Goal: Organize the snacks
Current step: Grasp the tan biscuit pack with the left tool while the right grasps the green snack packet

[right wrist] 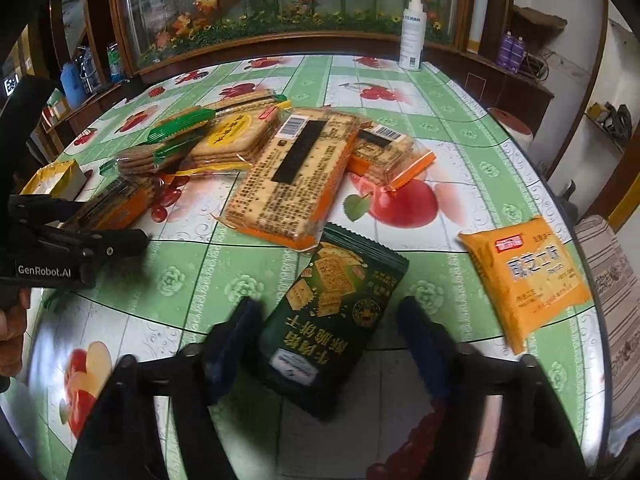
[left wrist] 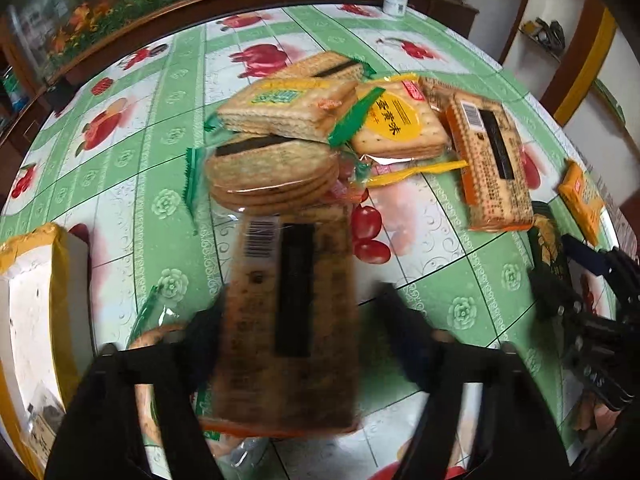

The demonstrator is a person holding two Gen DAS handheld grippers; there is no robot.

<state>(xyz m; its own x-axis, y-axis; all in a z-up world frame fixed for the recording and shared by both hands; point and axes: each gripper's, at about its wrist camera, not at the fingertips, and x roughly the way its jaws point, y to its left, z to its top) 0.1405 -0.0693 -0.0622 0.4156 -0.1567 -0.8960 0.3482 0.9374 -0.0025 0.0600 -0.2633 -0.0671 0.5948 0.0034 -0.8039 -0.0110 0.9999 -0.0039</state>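
Note:
My left gripper (left wrist: 298, 312) is open, its fingers wide apart around a blurred orange-edged cracker pack (left wrist: 286, 320) with a barcode; the right finger stands clear of it. Beyond it lies a pile of cracker packs (left wrist: 296, 112). My right gripper (right wrist: 324, 332) is open, its fingers either side of a dark green cracker bag (right wrist: 336, 320) lying on the table. A large orange cracker pack (right wrist: 292, 176) and a yellow snack bag (right wrist: 528, 276) lie near it. The left gripper shows at the left of the right wrist view (right wrist: 80, 236).
A green fruit-print tablecloth (right wrist: 460, 128) covers the round table. A yellow-edged open box (left wrist: 36, 300) sits at the table's left. A white spray bottle (right wrist: 414, 32) stands at the far edge by a wooden-framed glass cabinet. A striped chair (right wrist: 616, 300) is at right.

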